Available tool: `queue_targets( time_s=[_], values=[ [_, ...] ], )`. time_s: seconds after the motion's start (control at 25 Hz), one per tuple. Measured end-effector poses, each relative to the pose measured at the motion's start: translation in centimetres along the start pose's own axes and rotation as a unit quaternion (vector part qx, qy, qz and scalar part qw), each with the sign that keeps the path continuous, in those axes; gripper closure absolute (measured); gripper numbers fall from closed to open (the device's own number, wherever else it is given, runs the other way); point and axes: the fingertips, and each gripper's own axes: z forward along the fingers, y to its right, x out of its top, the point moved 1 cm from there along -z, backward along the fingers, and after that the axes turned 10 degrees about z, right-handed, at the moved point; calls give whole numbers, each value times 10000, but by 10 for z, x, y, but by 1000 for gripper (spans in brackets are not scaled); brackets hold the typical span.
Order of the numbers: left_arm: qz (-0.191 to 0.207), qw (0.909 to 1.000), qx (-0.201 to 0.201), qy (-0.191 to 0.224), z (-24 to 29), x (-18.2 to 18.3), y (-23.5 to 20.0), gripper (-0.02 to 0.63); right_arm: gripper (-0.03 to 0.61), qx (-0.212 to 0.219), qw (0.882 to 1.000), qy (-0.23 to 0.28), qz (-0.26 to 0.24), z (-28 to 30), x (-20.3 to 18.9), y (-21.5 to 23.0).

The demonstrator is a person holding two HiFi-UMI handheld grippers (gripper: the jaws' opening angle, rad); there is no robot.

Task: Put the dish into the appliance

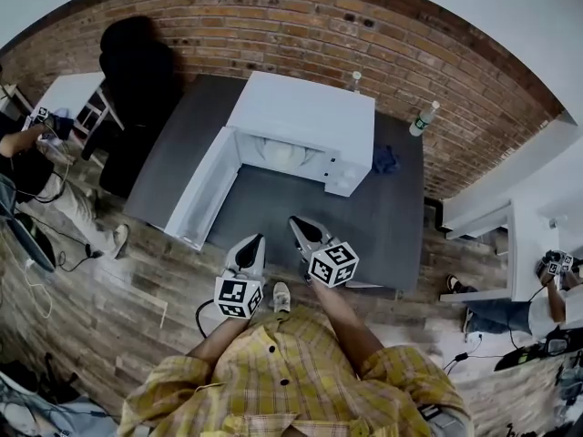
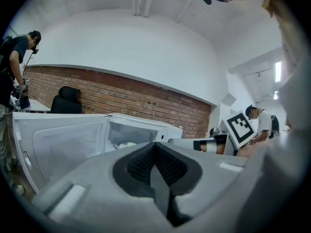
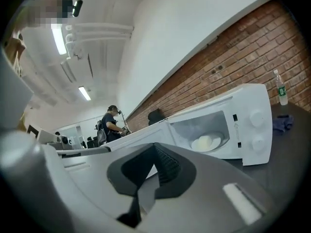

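The white microwave (image 1: pixel 305 116) stands on the dark grey table (image 1: pixel 383 235) with its door (image 1: pixel 199 191) swung open to the left. A white dish (image 3: pixel 206 142) lies inside the cavity, and the left gripper view also shows the dish (image 2: pixel 127 143). Both grippers hover near the table's front edge, pointing at the microwave and apart from it. My left gripper (image 1: pixel 251 244) is shut with nothing in it; its jaws meet in the left gripper view (image 2: pixel 155 147). My right gripper (image 1: pixel 301 228) is likewise shut and empty (image 3: pixel 155 152).
Two bottles (image 1: pixel 423 118) (image 1: pixel 355 80) stand at the table's back edge by the brick wall. A dark blue cloth (image 1: pixel 386 159) lies right of the microwave. A black office chair (image 1: pixel 137 62) sits at the back left. Other people stand at far left (image 1: pixel 36 167) and far right (image 1: pixel 547 303).
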Motion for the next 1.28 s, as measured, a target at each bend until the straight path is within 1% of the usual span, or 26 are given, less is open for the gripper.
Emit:
queue_targets(
  time_s=[0.24, 0.4, 0.48, 0.92, 1.12, 1.28],
  values=[
    [65, 10000, 13, 31, -6, 1, 0, 615, 575, 12, 9987, -35, -508, -10, -9, -18],
    [248, 9997, -4, 15, -8, 0, 3, 615, 575, 23, 9977, 7, -674, -14, -14, -28],
    [273, 9996, -16, 12, -10, -1, 4, 615, 575, 7, 9972, 38, -751, -17, -15, -32],
    [268, 9996, -57, -1, -13, -4, 4, 616, 577, -210, 9955, 138, -914, -29, -15, -40],
    [328, 9995, 13, -30, -14, -6, 3, 616, 577, -234, 9949, 148, -968, -31, -15, -41],
    [356, 9993, 60, -14, -13, -4, 1, 617, 577, -342, 9943, 178, -995, -33, -12, -37]
  ],
)
